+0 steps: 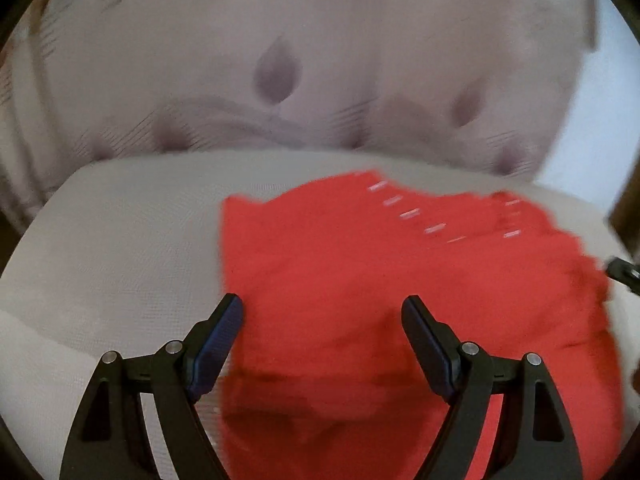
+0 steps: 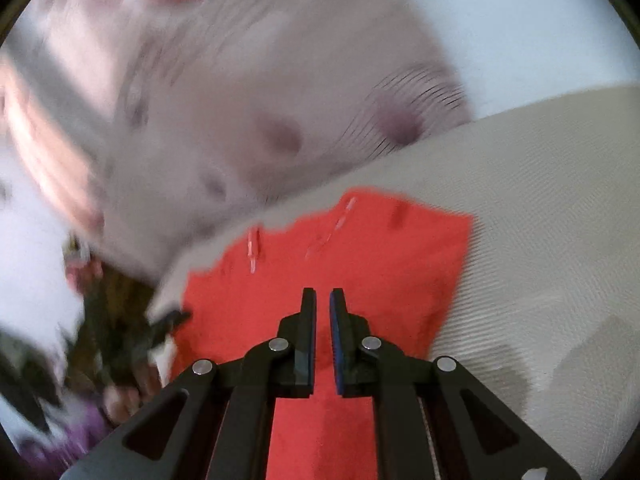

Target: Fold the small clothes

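Note:
A red garment (image 1: 380, 260) lies spread flat on a beige cushion (image 1: 120, 240), with a row of small pale marks (image 1: 408, 214) near its far edge. My left gripper (image 1: 323, 302) hovers over the garment's near left part, open wide, with nothing between its fingers. In the right wrist view the same red garment (image 2: 380, 260) lies on the cushion (image 2: 540, 220). My right gripper (image 2: 323, 294) is above its middle, the jaws almost together with only a thin slit and no cloth in it.
A pale pink tufted backrest (image 1: 280, 60) rises behind the cushion and also shows blurred in the right wrist view (image 2: 280, 120). A dark object (image 1: 622, 272) pokes in at the garment's right edge. Blurred dark and purple clutter (image 2: 100, 360) lies past the cushion's left edge.

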Demonstrator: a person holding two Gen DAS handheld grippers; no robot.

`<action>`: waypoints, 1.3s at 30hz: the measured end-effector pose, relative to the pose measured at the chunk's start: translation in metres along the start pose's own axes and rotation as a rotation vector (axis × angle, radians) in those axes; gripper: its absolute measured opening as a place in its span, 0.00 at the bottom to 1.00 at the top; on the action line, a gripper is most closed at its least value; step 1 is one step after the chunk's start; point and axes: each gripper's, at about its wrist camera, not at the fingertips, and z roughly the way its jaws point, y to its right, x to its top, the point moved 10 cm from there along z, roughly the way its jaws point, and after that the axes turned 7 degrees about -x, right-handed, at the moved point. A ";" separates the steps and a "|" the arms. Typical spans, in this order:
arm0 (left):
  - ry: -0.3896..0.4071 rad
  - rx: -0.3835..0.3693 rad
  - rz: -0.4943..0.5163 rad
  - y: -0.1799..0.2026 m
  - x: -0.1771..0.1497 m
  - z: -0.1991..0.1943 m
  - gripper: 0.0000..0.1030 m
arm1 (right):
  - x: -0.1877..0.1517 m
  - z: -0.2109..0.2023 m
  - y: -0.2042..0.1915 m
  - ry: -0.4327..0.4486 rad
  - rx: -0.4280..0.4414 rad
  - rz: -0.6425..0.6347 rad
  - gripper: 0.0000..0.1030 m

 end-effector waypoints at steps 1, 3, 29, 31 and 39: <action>-0.051 -0.029 -0.081 -0.014 -0.007 0.008 0.79 | -0.006 0.009 -0.004 -0.028 -0.031 -0.049 0.10; -0.020 -0.053 -0.170 -0.032 -0.006 0.004 0.79 | -0.020 0.029 0.000 -0.099 -0.093 -0.090 0.09; -0.049 -0.280 0.019 0.009 -0.192 -0.208 0.79 | -0.256 -0.149 -0.024 -0.145 -0.027 0.027 0.59; -0.050 -0.301 0.038 0.018 -0.211 -0.216 0.79 | -0.268 -0.159 -0.031 -0.105 -0.025 0.003 0.59; -0.072 -0.473 -0.130 0.027 -0.248 -0.221 0.78 | -0.287 -0.155 -0.053 -0.091 0.114 0.058 0.57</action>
